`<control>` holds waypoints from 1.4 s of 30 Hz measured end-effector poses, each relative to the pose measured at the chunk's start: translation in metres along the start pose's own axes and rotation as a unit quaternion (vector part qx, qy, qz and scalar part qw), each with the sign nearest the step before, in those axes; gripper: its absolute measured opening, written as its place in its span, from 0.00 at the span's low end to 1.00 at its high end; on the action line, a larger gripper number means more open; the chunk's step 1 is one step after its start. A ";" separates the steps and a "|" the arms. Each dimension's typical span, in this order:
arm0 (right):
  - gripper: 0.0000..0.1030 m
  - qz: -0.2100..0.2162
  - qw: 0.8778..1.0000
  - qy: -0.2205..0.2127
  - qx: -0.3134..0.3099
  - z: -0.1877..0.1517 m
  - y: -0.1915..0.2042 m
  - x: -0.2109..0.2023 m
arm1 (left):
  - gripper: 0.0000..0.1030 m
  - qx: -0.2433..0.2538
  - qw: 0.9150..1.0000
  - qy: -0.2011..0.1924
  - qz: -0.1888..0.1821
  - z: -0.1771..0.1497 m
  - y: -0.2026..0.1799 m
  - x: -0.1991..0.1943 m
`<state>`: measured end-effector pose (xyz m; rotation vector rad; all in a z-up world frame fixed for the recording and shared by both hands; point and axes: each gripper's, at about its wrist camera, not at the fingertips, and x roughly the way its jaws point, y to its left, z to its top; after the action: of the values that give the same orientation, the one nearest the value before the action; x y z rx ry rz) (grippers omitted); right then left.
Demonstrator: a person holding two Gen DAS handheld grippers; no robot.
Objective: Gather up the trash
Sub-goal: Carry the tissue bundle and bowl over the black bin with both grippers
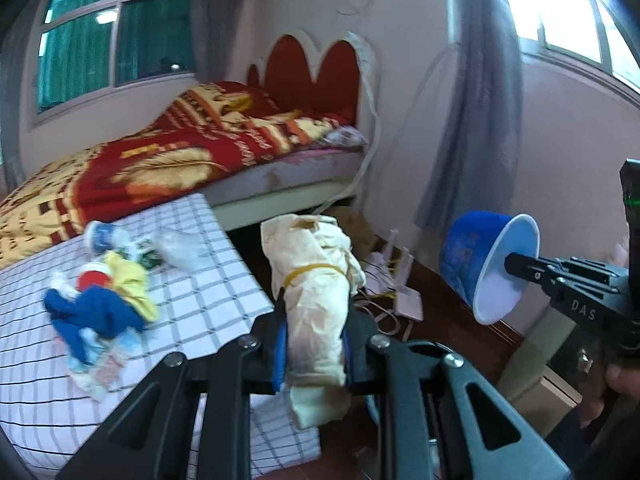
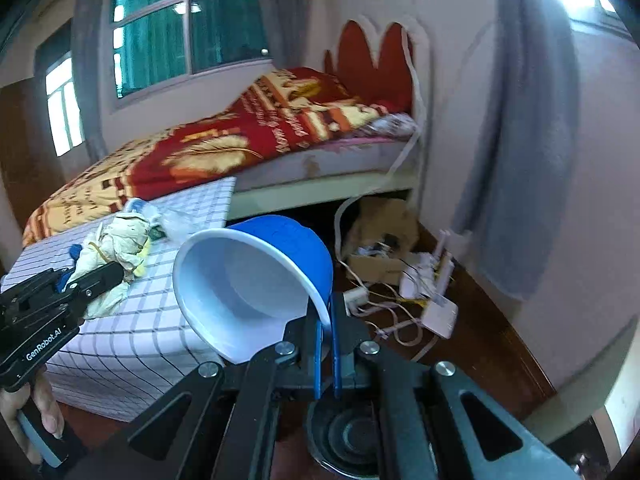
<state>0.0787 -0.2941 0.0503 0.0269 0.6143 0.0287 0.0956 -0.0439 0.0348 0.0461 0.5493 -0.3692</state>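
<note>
My left gripper (image 1: 314,320) is shut on a crumpled beige paper bundle (image 1: 316,276) tied with a yellow rubber band, held up past the table's right edge; it also shows in the right wrist view (image 2: 114,250). My right gripper (image 2: 326,316) is shut on the rim of a blue paper bowl (image 2: 256,280) with a white inside, tilted on its side in the air. The bowl (image 1: 490,266) hangs to the right of the bundle. More trash lies on the checked table (image 1: 208,300): a blue cloth (image 1: 92,314), a yellow wrapper (image 1: 130,280), a clear plastic bag (image 1: 180,250), a small bottle (image 1: 102,236).
A bed (image 1: 168,152) with a red and gold blanket stands behind the table. White routers and tangled cables (image 2: 424,296) lie on the dark wood floor by the wall, near a cardboard box (image 2: 384,224). Grey curtains (image 1: 472,100) hang at right.
</note>
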 end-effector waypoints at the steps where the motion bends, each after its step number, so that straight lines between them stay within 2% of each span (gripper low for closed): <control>1: 0.04 -0.005 1.000 0.003 0.003 -0.004 -0.006 0.000 | 0.22 0.002 1.000 0.004 -0.006 -0.002 -0.006 0.002; 7: 0.04 -0.034 0.998 0.037 0.023 -0.037 -0.050 0.008 | 0.22 0.028 0.998 0.042 -0.049 -0.021 -0.047 0.025; 13: 0.04 -0.055 0.994 0.089 0.041 -0.075 -0.087 0.036 | 0.22 0.045 0.991 0.099 -0.082 -0.048 -0.081 0.062; 19: 0.04 -0.060 0.982 0.174 0.039 -0.121 -0.111 0.085 | 0.22 0.063 0.980 0.150 -0.112 -0.085 -0.102 0.108; 23: 0.04 -0.058 0.972 0.227 0.031 -0.149 -0.117 0.123 | 0.22 0.051 0.971 0.195 -0.125 -0.106 -0.101 0.139; 26: 0.04 -0.057 0.966 0.252 0.024 -0.163 -0.118 0.144 | 0.22 0.039 0.963 0.224 -0.144 -0.119 -0.101 0.156; 33: 0.04 -0.049 0.957 0.285 0.012 -0.185 -0.116 0.171 | 0.22 0.031 0.949 0.270 -0.157 -0.137 -0.109 0.190; 36: 0.05 -0.045 0.951 0.304 0.004 -0.192 -0.117 0.184 | 0.30 0.018 0.943 0.278 -0.183 -0.142 -0.108 0.201; 37: 0.19 -0.053 0.948 0.314 0.000 -0.195 -0.119 0.190 | 0.43 0.017 0.942 0.282 -0.182 -0.145 -0.109 0.204; 38: 0.41 -0.068 0.945 0.318 -0.001 -0.197 -0.123 0.194 | 0.59 0.023 0.944 0.283 -0.168 -0.146 -0.108 0.206; 39: 0.74 -0.086 0.944 0.318 0.006 -0.198 -0.130 0.193 | 0.64 0.029 0.947 0.280 -0.156 -0.147 -0.108 0.207; 40: 0.84 -0.095 0.945 0.313 0.013 -0.198 -0.135 0.192 | 0.68 0.034 0.949 0.277 -0.145 -0.148 -0.107 0.206; 42: 0.84 -0.104 0.946 0.306 0.033 -0.193 -0.147 0.187 | 0.76 0.038 0.951 0.284 -0.117 -0.150 -0.104 0.205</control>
<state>0.1232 -0.4314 -0.2203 0.0166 1.2373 -0.1965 0.1452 -0.1872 -0.1935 0.1658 1.1177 -0.6140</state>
